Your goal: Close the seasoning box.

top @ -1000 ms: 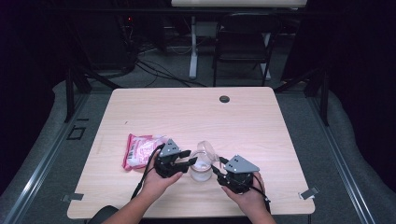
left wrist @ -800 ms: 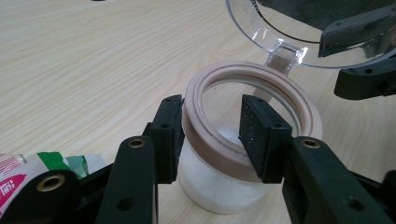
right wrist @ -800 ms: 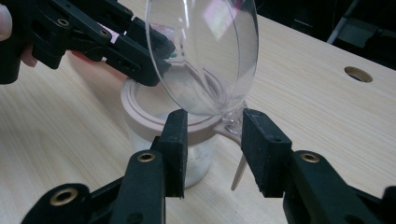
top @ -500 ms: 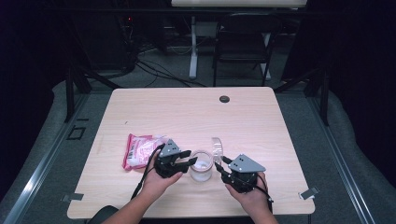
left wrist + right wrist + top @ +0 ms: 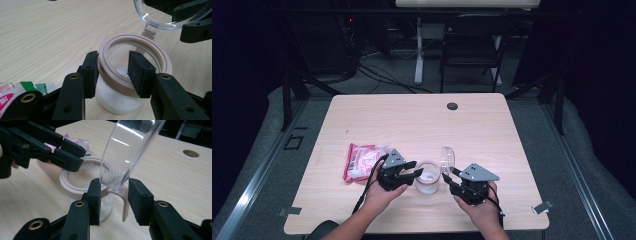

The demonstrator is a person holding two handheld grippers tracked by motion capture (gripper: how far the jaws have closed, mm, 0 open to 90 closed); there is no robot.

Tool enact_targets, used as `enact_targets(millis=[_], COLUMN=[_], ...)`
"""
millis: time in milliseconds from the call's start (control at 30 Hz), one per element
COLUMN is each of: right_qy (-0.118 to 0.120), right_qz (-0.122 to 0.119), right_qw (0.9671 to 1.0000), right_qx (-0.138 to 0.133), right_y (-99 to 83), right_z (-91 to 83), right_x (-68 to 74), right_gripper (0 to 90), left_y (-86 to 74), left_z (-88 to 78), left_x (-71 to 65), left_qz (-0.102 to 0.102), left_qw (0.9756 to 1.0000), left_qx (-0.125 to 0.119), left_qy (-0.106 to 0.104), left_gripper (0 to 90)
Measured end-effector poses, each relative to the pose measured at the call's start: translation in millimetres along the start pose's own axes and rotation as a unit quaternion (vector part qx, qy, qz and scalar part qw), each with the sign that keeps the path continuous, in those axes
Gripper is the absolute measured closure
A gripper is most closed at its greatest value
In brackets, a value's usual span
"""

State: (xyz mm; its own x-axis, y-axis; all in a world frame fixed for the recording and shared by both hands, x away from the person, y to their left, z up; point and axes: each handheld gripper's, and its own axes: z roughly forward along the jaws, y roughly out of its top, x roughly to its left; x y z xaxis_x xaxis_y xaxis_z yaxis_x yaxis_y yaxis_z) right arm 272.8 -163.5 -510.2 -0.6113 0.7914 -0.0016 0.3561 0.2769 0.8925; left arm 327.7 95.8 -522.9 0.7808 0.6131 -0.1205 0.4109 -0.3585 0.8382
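Left gripper (image 5: 112, 72) of mine clamps the jar (image 5: 125, 82) rim; right gripper (image 5: 113, 196) brackets its raised clear lid (image 5: 127, 150), jaws just reopening.

A pale wooden desk (image 5: 492, 125) in a dark room, with a few odds and ends around it.

A pink snack packet (image 5: 360, 161) lies flat toward the near left of the desk, and a small dark round grommet (image 5: 452, 106) sits near the far edge. Behind the desk stands a black folding chair (image 5: 472, 52) beside a white post (image 5: 418, 50), with black cables (image 5: 382, 75) trailing over the grey floor (image 5: 562, 150).
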Motion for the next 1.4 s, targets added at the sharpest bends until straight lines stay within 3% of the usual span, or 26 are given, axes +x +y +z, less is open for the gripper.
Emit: enact_targets(millis=[200, 533, 833, 1033, 1233, 1400], right_qy=[0.001, 0.009, 0.015, 0.022, 0.034, 0.045], right_qz=[0.008, 0.022, 0.044, 0.072, 0.090, 0.108], right_qw=[1.0000, 0.9997, 0.9989, 0.9971, 0.9953, 0.9930], right_qx=[0.004, 0.002, -0.004, -0.009, -0.012, -0.017], right_y=[-0.1, 2.0, 6.5, 10.8, 15.1, 17.9], right_z=[0.3, 4.9, 16.2, 24.7, 33.9, 41.6], right_x=[-2.2, -9.5, -27.2, -40.1, -50.8, -58.7], right_gripper=[65.0, 67.9, 72.5, 73.9, 74.7, 75.1], left_y=[1.2, 0.0, -8.8, -15.5, -25.5, -30.3], left_z=[-2.7, -15.0, -33.4, -46.2, -55.7, -58.1], left_x=[1.1, 5.9, 14.1, 21.2, 30.2, 33.3], left_qz=[-0.012, -0.014, -0.025, -0.037, -0.045, -0.048], left_qw=[0.9999, 0.9997, 0.9987, 0.9972, 0.9935, 0.9922], left_qx=[-0.005, -0.017, -0.021, -0.020, -0.019, -0.011], left_qy=[-0.002, 0.010, 0.038, 0.062, 0.103, 0.115], left_gripper=[57.1, 55.1, 54.9, 54.9, 54.7, 54.2])
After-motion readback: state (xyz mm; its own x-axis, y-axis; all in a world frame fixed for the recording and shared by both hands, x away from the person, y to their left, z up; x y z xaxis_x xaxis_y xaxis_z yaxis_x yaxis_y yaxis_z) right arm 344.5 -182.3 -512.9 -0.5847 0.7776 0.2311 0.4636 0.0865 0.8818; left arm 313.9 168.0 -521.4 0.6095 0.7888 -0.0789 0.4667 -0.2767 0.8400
